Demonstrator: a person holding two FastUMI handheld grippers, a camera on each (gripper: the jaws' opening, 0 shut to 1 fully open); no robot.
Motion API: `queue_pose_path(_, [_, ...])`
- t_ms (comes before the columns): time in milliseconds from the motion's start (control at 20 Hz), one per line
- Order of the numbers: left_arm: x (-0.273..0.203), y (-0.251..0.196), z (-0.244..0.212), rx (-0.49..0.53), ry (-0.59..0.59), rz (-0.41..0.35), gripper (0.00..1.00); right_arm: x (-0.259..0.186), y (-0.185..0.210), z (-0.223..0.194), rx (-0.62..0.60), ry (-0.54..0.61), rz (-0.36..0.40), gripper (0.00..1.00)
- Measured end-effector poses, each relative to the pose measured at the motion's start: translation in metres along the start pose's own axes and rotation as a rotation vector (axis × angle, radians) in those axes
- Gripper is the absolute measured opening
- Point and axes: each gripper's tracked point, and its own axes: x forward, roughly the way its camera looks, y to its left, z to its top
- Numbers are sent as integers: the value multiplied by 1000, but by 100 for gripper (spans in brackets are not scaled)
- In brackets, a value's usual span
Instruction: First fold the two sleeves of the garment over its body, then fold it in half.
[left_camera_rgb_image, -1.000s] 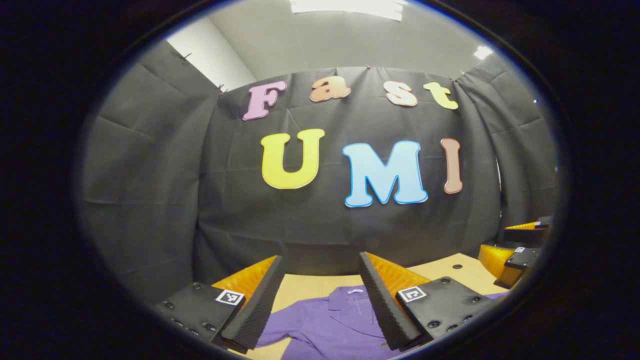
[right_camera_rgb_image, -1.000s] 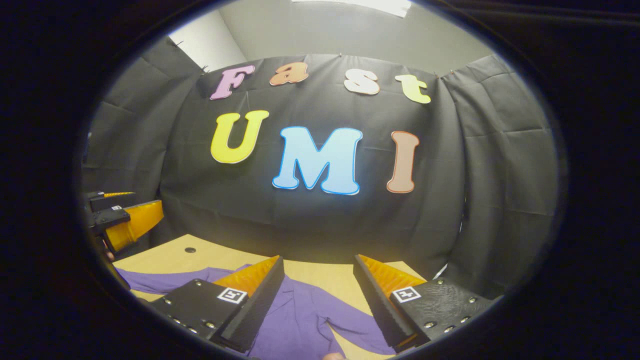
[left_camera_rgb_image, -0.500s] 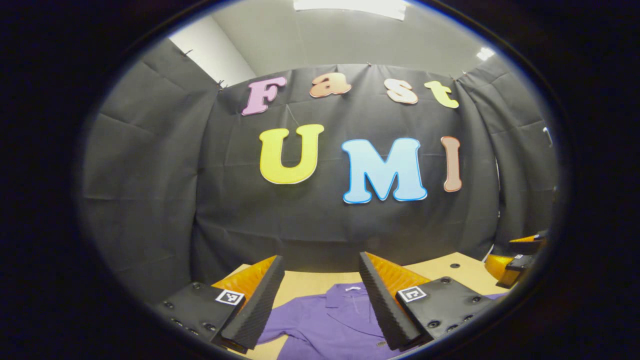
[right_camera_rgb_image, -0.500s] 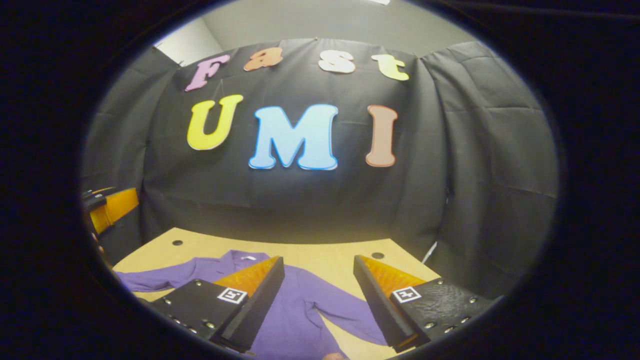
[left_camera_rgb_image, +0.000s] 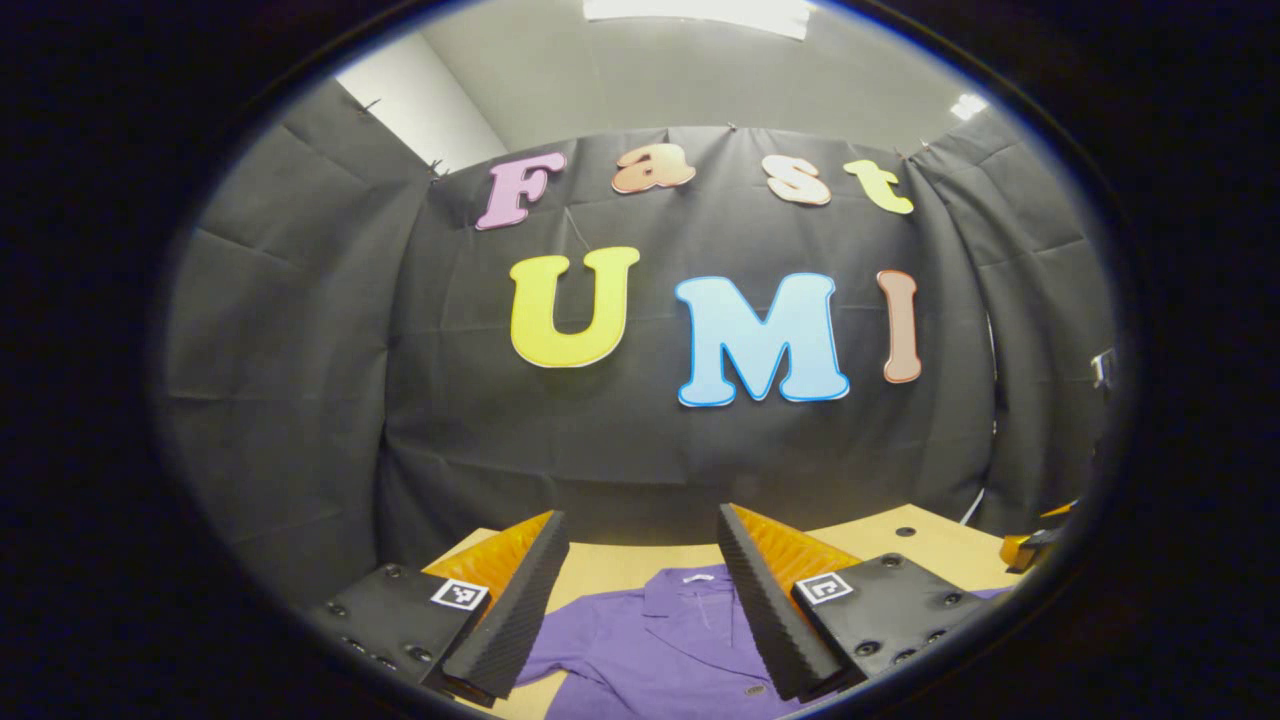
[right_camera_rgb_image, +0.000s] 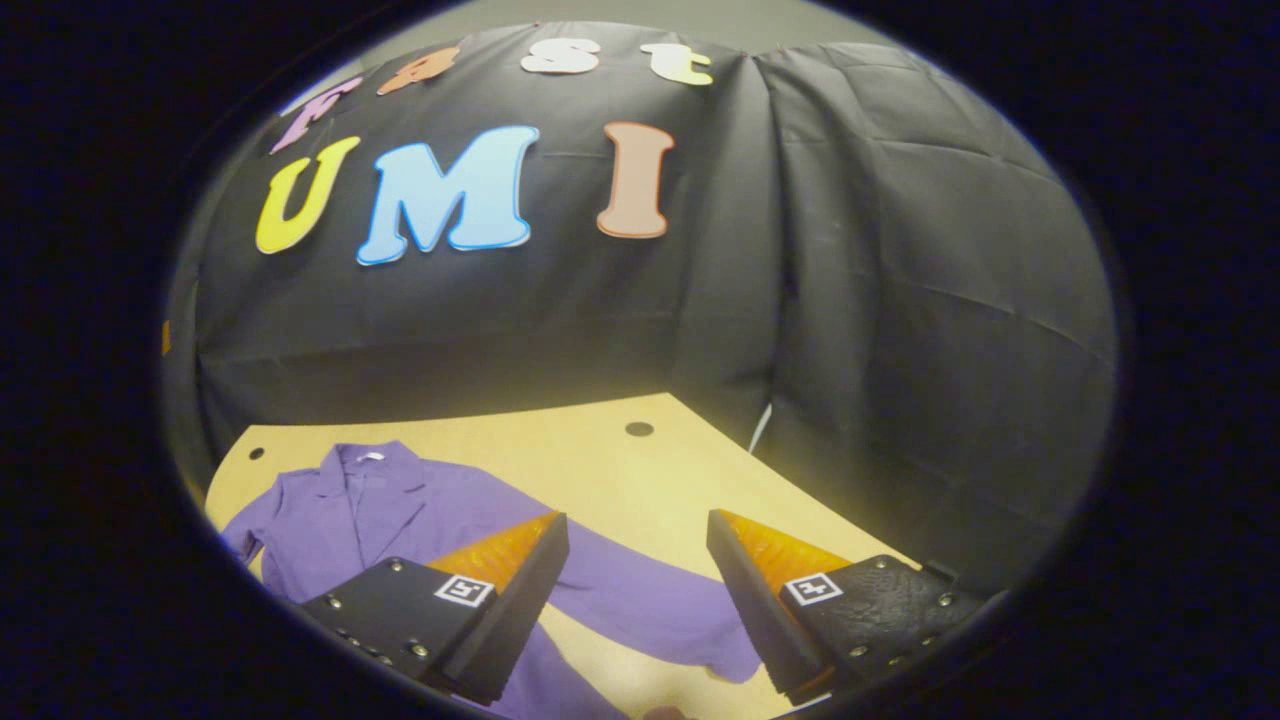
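A purple long-sleeved shirt (right_camera_rgb_image: 400, 510) lies flat on the wooden table (right_camera_rgb_image: 620, 470), collar toward the back wall. In the right gripper view its sleeve (right_camera_rgb_image: 640, 605) stretches out toward the lower right, ending near the cuff between my fingers. My right gripper (right_camera_rgb_image: 635, 600) is open above that sleeve, holding nothing. In the left gripper view the shirt's collar and chest (left_camera_rgb_image: 670, 630) show between the fingers of my left gripper (left_camera_rgb_image: 640, 600), which is open and hovers over the garment. The other gripper (left_camera_rgb_image: 1040, 545) peeks in at the right edge there.
The black cloth wall (right_camera_rgb_image: 850, 300) closes the back and right side of the table. Small round holes (right_camera_rgb_image: 638, 429) sit in the tabletop near its far corners. Bare wood lies to the right of the sleeve.
The right gripper has tilted down and swung to the right, so more table and the outstretched sleeve come into view. The left gripper has hardly moved.
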Motion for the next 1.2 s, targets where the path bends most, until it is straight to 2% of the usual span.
queue_pose_path(350, [0,-9,-6,1,8,-5,97,11,-55,-64,131,174,-125,90])
queue_pose_path(550, [-2,-9,-10,5,16,3,97,16,-81,-104,153,265,-202,90])
queue_pose_path(1000, [-3,0,-13,17,36,27,96,41,-111,-161,304,415,-327,90])
queue_pose_path(1200, [-5,3,-14,23,38,34,97,46,-113,-175,318,453,-339,91])
